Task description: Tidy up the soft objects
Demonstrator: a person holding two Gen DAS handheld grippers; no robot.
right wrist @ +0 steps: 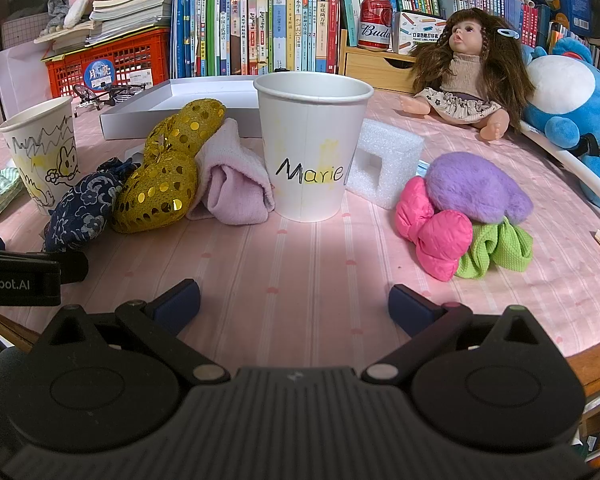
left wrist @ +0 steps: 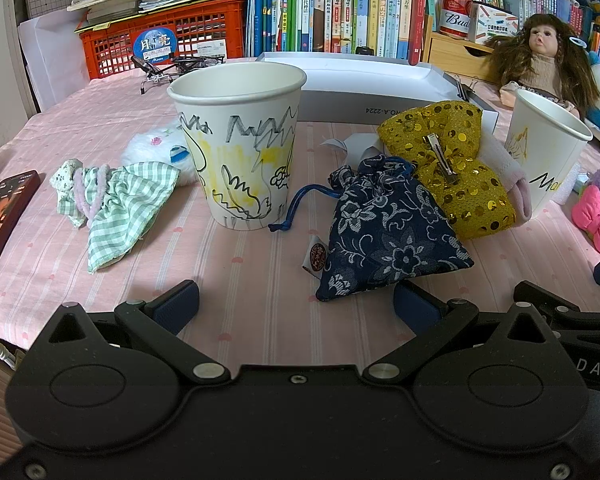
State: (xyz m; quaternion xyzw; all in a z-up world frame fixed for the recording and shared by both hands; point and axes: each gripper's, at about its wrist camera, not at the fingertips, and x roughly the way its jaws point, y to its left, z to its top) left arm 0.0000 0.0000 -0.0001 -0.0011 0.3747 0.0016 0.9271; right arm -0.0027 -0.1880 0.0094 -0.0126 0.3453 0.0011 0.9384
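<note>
Left wrist: left gripper (left wrist: 296, 300) spread wide, navy pouch (left wrist: 388, 232) near

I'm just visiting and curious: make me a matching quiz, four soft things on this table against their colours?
Things:
1. drawstring pouch
2. sequinned bow
3. checked cloth
4. fuzzy pad

Colours:
A. gold
B. purple
C. navy with white flowers
D. green and white

Pairs: 1-C, 2-A, 3-D, 4-B
</note>
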